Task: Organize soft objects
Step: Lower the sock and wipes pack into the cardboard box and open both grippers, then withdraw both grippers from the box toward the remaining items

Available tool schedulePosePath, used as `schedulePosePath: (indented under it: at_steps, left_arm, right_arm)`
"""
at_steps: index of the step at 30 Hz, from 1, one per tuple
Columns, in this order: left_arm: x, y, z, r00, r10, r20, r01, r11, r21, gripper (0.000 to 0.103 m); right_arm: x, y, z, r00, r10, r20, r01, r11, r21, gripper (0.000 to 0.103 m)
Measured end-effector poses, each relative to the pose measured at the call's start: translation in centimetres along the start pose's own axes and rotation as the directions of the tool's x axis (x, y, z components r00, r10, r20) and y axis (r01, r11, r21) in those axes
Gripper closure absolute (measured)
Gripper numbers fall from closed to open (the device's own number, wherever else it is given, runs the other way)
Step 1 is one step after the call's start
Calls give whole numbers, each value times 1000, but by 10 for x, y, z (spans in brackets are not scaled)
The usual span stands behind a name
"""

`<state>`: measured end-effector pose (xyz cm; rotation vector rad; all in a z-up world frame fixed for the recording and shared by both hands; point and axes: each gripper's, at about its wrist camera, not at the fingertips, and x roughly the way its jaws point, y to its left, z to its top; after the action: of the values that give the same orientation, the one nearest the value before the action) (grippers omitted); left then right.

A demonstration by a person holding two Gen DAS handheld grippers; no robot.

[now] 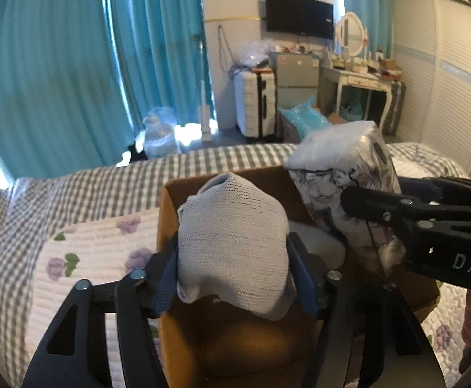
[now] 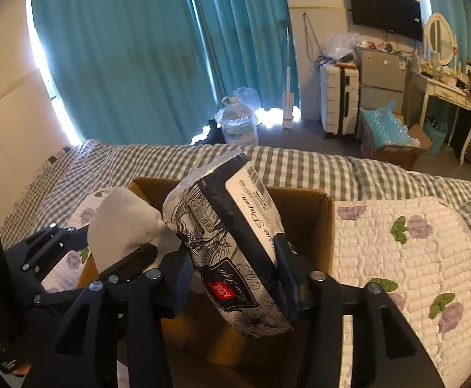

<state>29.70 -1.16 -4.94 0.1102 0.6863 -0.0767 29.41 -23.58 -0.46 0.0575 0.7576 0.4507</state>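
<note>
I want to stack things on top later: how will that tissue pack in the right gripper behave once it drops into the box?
The tissue pack looks soft: its plastic wrap crinkles where the right gripper flanks it, so it would probably squash under a load. The glossy film could be slippery. It is tilted over the cardboard box, so it likely lands on its side rather than rolling.

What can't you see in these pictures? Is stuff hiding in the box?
- Bottom of the cardboard box: left view, hidden by the grey sock and left tongs.
- White thing in the box: left view, mostly behind the tissue pack; cannot name it.
- Box floor: right view, hidden by the tissue pack and right tongs.
- Pack's small print: right view, too small to read.
</note>
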Motion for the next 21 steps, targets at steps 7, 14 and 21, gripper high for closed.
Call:
schedulePosePath:
  at_steps: [7, 14, 21]
  left_arm:
    - [-38, 0, 10, 997, 33, 72, -32, 999, -11, 16]
    - [-116, 14, 11, 990, 51, 129, -46, 998, -45, 11]
    - [-200, 22, 1, 971, 83, 222, -72, 996, -57, 0]
  right_arm:
    - [-29, 6, 9, 995, -43, 87, 46, 998, -32, 26]
    - [-102, 23, 19, 981, -101, 168, 113, 992, -62, 15]
    - [-196, 50, 12, 958, -144, 249, 170, 982, -86, 0]
